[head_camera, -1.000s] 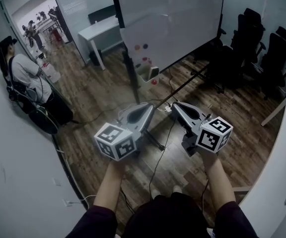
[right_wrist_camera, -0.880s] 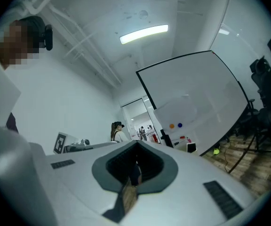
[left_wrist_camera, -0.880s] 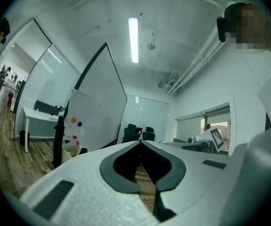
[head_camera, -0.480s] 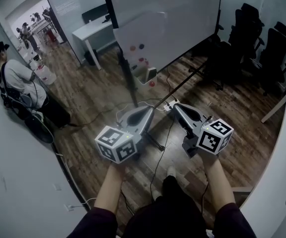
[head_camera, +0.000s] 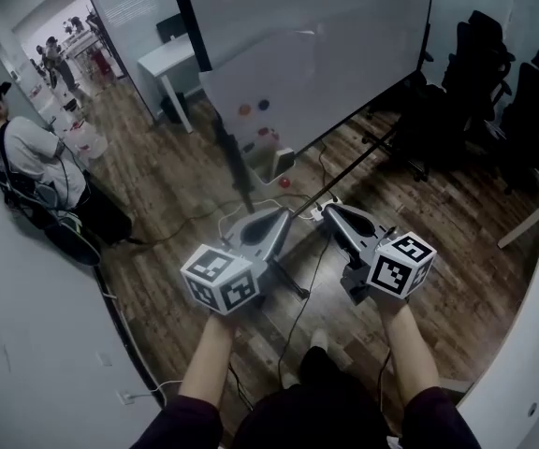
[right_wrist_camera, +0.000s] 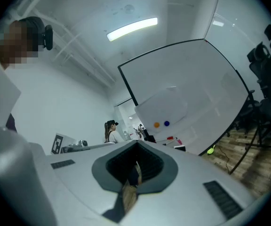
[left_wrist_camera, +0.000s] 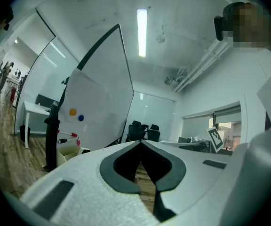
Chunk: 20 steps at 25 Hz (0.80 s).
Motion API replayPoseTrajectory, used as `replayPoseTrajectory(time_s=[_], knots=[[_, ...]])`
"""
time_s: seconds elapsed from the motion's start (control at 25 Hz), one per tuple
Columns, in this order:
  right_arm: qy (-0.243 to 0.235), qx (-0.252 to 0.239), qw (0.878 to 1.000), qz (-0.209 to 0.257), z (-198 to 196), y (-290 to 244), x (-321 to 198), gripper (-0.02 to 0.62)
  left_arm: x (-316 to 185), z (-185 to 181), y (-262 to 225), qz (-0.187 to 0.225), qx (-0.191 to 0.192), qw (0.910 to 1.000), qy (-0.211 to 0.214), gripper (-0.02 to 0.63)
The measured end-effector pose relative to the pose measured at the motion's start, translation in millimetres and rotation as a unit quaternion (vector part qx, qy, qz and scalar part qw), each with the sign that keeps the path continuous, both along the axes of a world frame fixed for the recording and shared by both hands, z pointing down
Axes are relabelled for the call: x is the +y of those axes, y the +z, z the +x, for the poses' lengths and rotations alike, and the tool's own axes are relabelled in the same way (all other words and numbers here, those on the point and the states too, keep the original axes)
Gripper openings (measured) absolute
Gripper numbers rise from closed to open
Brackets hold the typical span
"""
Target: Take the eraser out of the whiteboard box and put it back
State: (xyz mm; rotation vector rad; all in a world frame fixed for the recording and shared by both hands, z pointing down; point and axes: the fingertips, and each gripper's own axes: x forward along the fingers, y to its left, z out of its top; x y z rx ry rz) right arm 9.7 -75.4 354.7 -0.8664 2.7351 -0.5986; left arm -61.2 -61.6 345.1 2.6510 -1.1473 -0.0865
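Note:
A whiteboard (head_camera: 279,73) on a black stand leans ahead of me, with an orange and a blue magnet on it. Its white box (head_camera: 271,164) sits at the board's foot, beside red markers; I cannot make out the eraser inside. My left gripper (head_camera: 288,215) and right gripper (head_camera: 328,209) are held level side by side over the wooden floor, short of the box, both shut and empty. In the left gripper view the jaws (left_wrist_camera: 140,142) meet, and the box (left_wrist_camera: 69,149) shows at lower left. In the right gripper view the jaws (right_wrist_camera: 136,142) are together, pointing at the whiteboard (right_wrist_camera: 192,93).
A person in a cap (head_camera: 26,152) stands by the left wall. A white desk (head_camera: 171,59) is behind the board and black chairs (head_camera: 494,82) stand at the right. Cables (head_camera: 307,279) and the stand's black legs (head_camera: 344,171) cross the floor under the grippers.
The whiteboard and its box have drawn nearer in the head view. Both grippers moved forward together, sit a little lower in the picture and stayed shut.

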Motion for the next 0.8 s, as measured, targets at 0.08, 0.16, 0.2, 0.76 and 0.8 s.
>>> replayPoseTrajectory(time_s=[0.08,0.16,0.2,0.76,0.8], knots=[[-0.004,-0.001,1.000,-0.002,3,3,-17,0.003,-16,3,3,-0.003,-0.002,1.0000,-0.005,0.005],[-0.010,0.000,1.000,-0.003,4,5,-31,0.003,-30,4,6,-0.007,-0.004,0.9999,-0.011,0.005],[-0.014,-0.001,1.000,-0.004,5,7,-37,0.003,-36,5,7,-0.008,-0.005,0.9999,-0.014,0.005],[-0.049,-0.012,0.999,-0.019,-4,19,-79,0.003,-75,3,20,-0.025,-0.018,0.9986,-0.042,0.005],[-0.050,-0.012,0.998,-0.021,-6,21,-82,0.003,-77,1,22,-0.027,-0.019,0.9985,-0.043,0.005]])
